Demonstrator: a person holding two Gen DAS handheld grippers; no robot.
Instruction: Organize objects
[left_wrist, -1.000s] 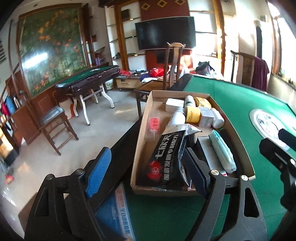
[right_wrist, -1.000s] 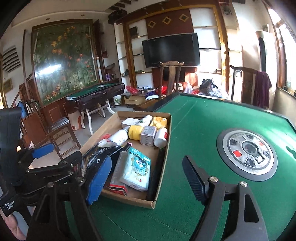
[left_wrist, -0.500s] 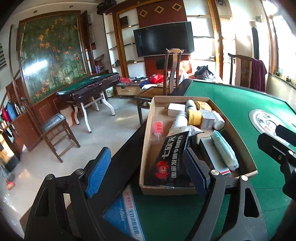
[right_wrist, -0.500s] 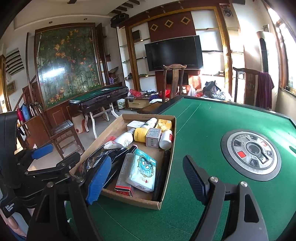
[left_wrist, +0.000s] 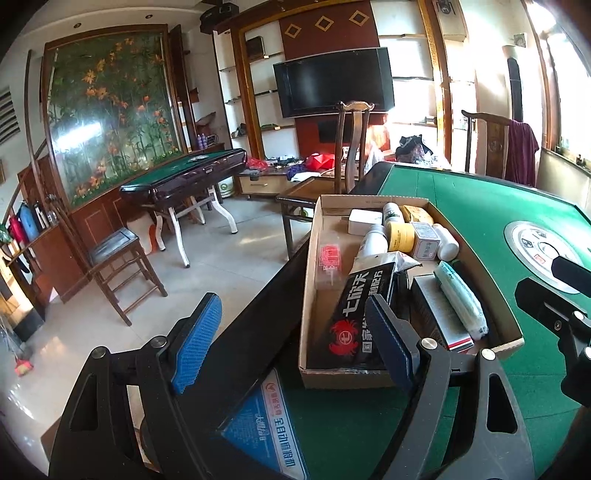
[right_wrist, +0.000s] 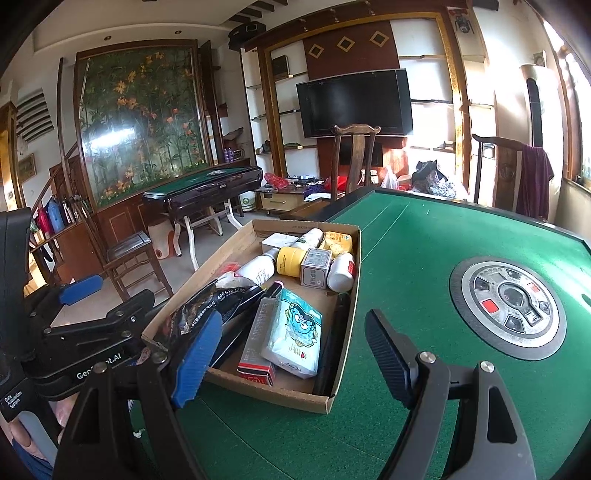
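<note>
- Left gripper (left_wrist: 291, 343) has its jaws wide apart and holds nothing; the shallow brown cardboard box (left_wrist: 309, 280) lies just ahead of it, on the green felt table (left_wrist: 480, 206).
- Right gripper (right_wrist: 295, 349) is also wide and empty, with the same box (right_wrist: 207, 269) in front of it, toward its left finger.
- Black foil pouch with a red emblem (left_wrist: 354, 314) lies in the box, beside the left gripper's right finger.
- Pale blue tissue pack with a cartoon face (right_wrist: 295, 332) lies ahead of the right gripper; a yellow round jar (right_wrist: 291, 260) sits farther away.
</note>
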